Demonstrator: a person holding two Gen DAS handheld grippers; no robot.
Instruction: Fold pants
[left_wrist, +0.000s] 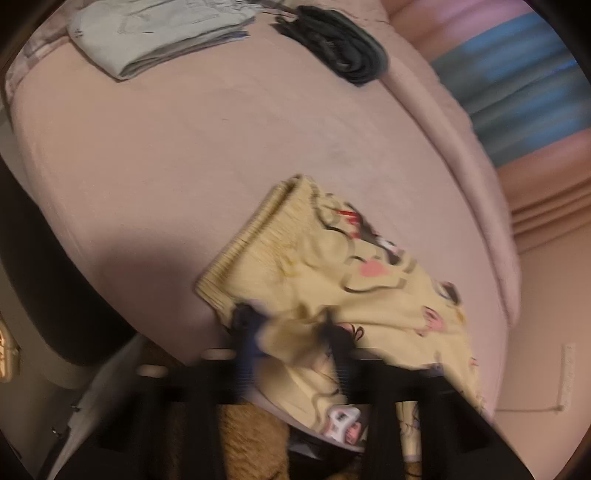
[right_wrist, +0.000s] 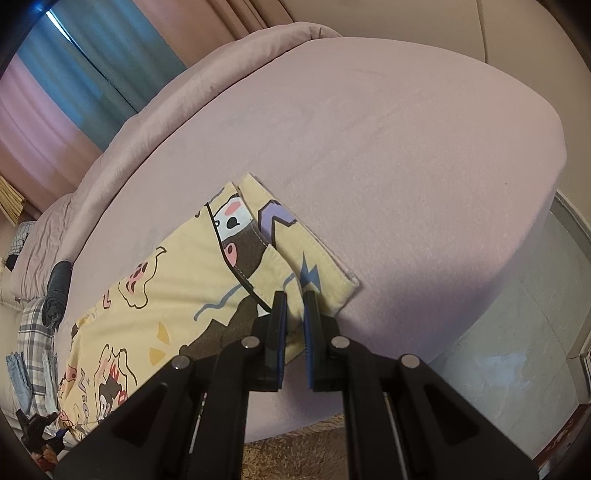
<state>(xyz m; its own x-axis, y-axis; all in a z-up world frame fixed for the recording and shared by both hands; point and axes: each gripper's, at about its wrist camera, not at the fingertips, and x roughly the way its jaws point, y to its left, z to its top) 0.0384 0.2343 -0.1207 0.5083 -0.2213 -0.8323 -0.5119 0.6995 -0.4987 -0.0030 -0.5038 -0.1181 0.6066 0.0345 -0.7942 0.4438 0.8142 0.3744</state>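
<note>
pants: we've got the yellow cartoon-print pants (right_wrist: 173, 280) lying along the near edge of the pink bed (right_wrist: 406, 147), waistband (left_wrist: 255, 240) mid-frame in the left view, leg hems mid-frame in the right view.
open room: lots of bare sheet toward the top of both frames.
edges: folded grey clothes (left_wrist: 147, 40) and a dark bundle (left_wrist: 340, 44) sit along the top of the left view.
left gripper (left_wrist: 284, 325): blurry, but it looks pinched on fabric below the waistband.
right gripper (right_wrist: 294, 299): fingers nearly together, squeezing the hem corner.
</note>
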